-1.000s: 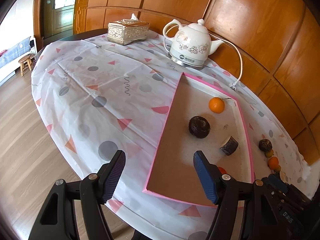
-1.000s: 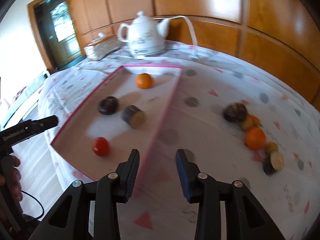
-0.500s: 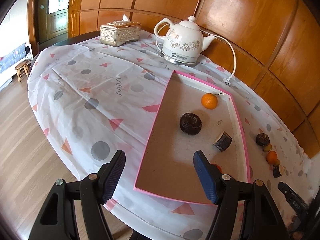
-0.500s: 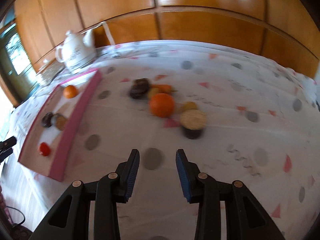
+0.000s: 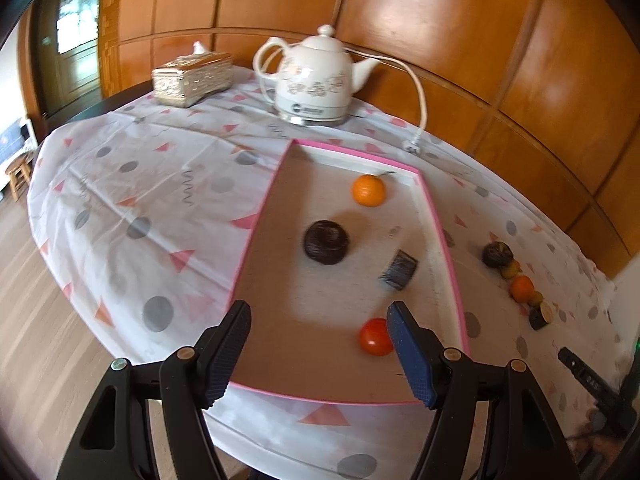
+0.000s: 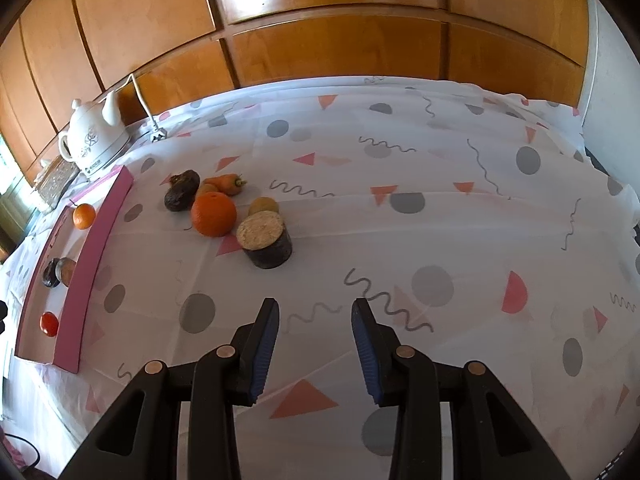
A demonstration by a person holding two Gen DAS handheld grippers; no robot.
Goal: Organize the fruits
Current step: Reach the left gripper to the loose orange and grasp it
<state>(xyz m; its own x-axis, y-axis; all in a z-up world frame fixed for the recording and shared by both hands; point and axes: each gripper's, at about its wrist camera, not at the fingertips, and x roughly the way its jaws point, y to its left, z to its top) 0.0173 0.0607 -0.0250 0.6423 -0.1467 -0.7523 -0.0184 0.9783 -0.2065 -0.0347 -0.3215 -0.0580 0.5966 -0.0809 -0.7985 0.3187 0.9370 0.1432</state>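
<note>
A pink-rimmed tray [image 5: 451,264] holds a small orange [image 5: 368,190], a dark round fruit [image 5: 325,242], a dark cut cylinder [image 5: 398,271] and a red tomato [image 5: 375,337]. My left gripper [image 5: 320,354] is open and empty over the tray's near end. A loose pile lies on the cloth to the tray's right: a big orange [image 6: 213,214], a dark fruit [image 6: 182,191], a carrot [image 6: 226,184], a kiwi [image 6: 263,205] and a dark cut cylinder [image 6: 264,240]. My right gripper [image 6: 314,346] is open and empty, nearer than the pile. The tray also shows in the right wrist view [image 6: 92,264].
A white electric kettle [image 5: 316,84] with its cord and plug [image 5: 414,146] stands behind the tray. A tissue box [image 5: 192,78] sits at the back left. The patterned cloth [image 6: 440,220] covers the round table. Wood panelling runs behind it.
My right gripper has swung right from the tray toward the loose pile, which now sits nearer ahead. My left gripper has shifted slightly, so the tomato now shows beside its right finger.
</note>
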